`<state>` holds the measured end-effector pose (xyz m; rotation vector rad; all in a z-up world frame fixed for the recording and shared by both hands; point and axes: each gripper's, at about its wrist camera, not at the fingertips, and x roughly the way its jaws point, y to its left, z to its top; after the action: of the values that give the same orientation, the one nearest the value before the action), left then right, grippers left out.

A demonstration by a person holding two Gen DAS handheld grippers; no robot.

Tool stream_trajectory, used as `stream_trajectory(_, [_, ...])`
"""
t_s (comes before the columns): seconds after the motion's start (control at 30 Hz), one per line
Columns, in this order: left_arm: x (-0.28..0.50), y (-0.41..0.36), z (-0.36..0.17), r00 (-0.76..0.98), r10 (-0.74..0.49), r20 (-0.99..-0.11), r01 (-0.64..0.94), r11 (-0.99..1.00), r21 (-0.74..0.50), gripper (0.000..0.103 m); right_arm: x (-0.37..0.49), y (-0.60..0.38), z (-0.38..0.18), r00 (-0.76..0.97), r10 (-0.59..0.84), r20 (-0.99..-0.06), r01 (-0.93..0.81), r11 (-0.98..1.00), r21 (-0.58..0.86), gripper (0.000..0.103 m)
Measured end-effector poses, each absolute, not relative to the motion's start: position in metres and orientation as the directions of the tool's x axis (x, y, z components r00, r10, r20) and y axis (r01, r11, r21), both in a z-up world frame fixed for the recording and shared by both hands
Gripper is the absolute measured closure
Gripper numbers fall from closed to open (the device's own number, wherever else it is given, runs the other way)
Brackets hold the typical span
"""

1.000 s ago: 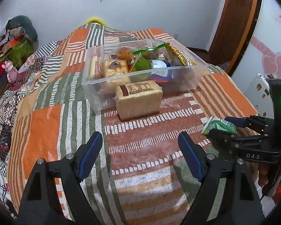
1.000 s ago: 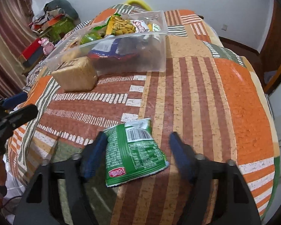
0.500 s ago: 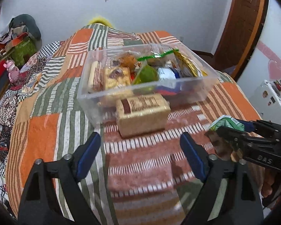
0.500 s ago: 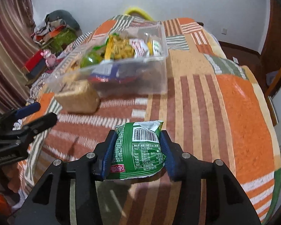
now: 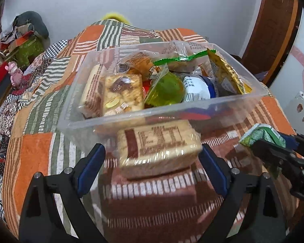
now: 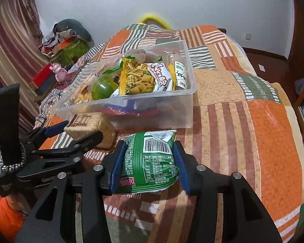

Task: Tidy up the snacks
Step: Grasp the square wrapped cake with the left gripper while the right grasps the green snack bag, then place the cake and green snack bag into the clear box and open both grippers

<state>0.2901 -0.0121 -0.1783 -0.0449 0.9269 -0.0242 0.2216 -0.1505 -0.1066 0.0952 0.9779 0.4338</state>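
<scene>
On the striped patchwork bedspread, the right gripper clamps a green foil snack packet just before the clear plastic snack-filled bin. The left gripper stands wide open, flanking a tan wrapped biscuit block beside the bin.

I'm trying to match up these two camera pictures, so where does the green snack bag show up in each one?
Left wrist: the green snack bag sits at the right edge, clamped in the right gripper.
Right wrist: it is low in the centre, between the blue pads.
Shared landmark: the clear plastic bin, beyond the bag in both.
</scene>
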Motion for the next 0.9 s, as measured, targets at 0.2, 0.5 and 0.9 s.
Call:
stream_trajectory(0.2, [0.298, -0.018, -0.186, 0.594, -0.058, -0.802, 0.013, 0.998, -0.063, 0.009, 0.224, -0.153, -0.108, 0.476, 0.398, -0.784, -0.303, 0.911, 0.279, 0.059])
stream_trajectory(0.5, [0.284, -0.014, -0.183, 0.608, -0.065, -0.791, 0.023, 0.998, -0.064, 0.022, 0.226, -0.156, -0.108, 0.474, 0.399, -0.785, -0.295, 0.912, 0.286, 0.059])
stream_trajectory(0.9, [0.259, 0.0, -0.138, 0.662, -0.121, -0.739, 0.031, 0.99, -0.135, 0.022, 0.232, -0.15, -0.08, 0.519, 0.421, -0.744, -0.322, 0.902, 0.286, 0.059])
